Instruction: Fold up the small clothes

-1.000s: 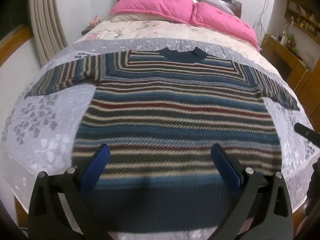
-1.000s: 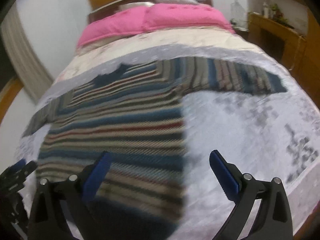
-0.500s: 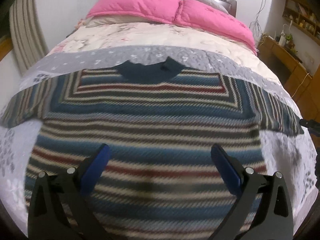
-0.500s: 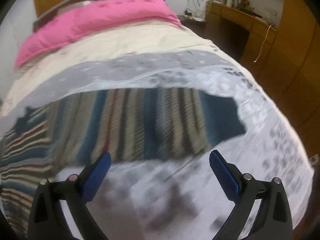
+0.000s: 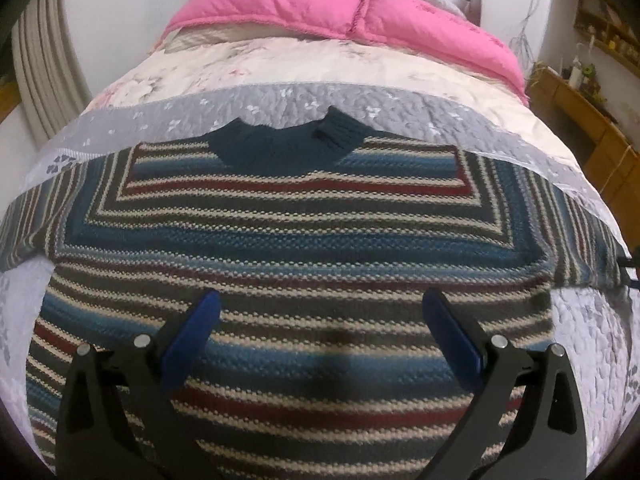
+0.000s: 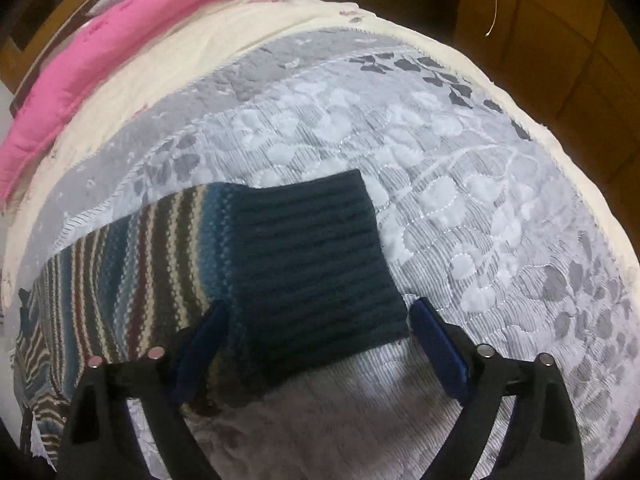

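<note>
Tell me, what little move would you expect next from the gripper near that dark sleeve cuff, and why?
Probably the right gripper closes on the dark cuff. Its jaws stand open on either side of the cuff's near edge, and the striped sweater lies spread flat on the bed quilt, unfolded. Pinching the cuff would let the sleeve be folded inward.

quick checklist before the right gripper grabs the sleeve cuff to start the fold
1. Right gripper open: ok.
2. Dark ribbed cuff lies between its fingers: ok.
3. Pads touching the cuff: cannot tell.
4. Striped sweater spread flat on the quilt, collar away from the camera: ok.
5. Left gripper open, holding nothing: ok.
6. Far sleeve flat: cannot tell, cut off at the frame edge.
</note>
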A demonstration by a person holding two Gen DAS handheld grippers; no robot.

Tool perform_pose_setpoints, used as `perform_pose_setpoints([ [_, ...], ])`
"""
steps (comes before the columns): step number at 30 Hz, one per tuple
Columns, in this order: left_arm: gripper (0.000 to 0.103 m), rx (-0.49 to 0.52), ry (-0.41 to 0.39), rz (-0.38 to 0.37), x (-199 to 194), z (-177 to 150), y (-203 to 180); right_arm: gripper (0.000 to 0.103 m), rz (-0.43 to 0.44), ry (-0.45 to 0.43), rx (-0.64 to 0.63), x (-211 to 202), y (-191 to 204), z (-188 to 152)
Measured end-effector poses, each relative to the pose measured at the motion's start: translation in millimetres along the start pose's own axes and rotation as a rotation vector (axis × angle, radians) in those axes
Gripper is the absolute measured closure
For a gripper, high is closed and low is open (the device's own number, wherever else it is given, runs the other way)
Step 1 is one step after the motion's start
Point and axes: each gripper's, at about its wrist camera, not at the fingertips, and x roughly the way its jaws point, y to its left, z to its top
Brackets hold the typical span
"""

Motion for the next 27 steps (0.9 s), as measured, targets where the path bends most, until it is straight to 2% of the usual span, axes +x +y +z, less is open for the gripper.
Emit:
perform_pose_setpoints([
  [2, 0.003, -0.006, 0.001, 0.005, 3, 3, 3, 0.02, 0.0, -0.008, -0.002, -1, 1, 0],
  [4, 0.003, -0.004, -0.001, 0.009, 5, 5, 3, 0.036, -0.002, -0.027, -0.019, -5, 4, -1],
  [5, 0.003, -0.002, -0.002, 0.01, 6, 7, 3, 0.039, -0.002, -0.034, -0.026, -7, 3, 1],
  [7, 0.003, 0.001, -0.005, 0.013, 7, 8, 2, 0.061, -0.006, -0.061, -0.054, -12, 9, 3],
  [8, 0.003, 0.002, -0.005, 0.014, 7, 8, 3, 0.068, -0.002, -0.068, -0.063, -13, 13, 5],
  [9, 0.003, 0.003, -0.006, 0.014, 7, 8, 3, 0.083, 0.011, -0.081, -0.074, -18, 17, 6],
  [11, 0.003, 0.0, -0.004, 0.014, 7, 8, 6, 0.101, 0.041, -0.103, -0.081, -26, 23, 8],
  [12, 0.003, -0.001, -0.004, 0.015, 7, 8, 7, 0.103, 0.08, -0.117, -0.085, -32, 29, 8],
  [19, 0.003, -0.032, 0.004, 0.022, 5, 7, 30, 0.103, 0.154, -0.18, -0.154, -64, 73, -6],
  [24, 0.003, -0.041, -0.006, 0.046, 2, 6, 47, 0.103, 0.117, -0.167, -0.092, -61, 53, 4],
  [25, 0.003, -0.046, -0.005, 0.046, 2, 5, 50, 0.099, 0.113, -0.148, -0.076, -58, 47, 5],
  [26, 0.003, -0.053, -0.001, 0.044, 3, 5, 53, 0.09, 0.098, -0.126, -0.043, -55, 38, 5],
  [27, 0.003, -0.057, 0.001, 0.043, 3, 4, 55, 0.05, 0.079, -0.119, -0.008, -51, 28, 4],
])
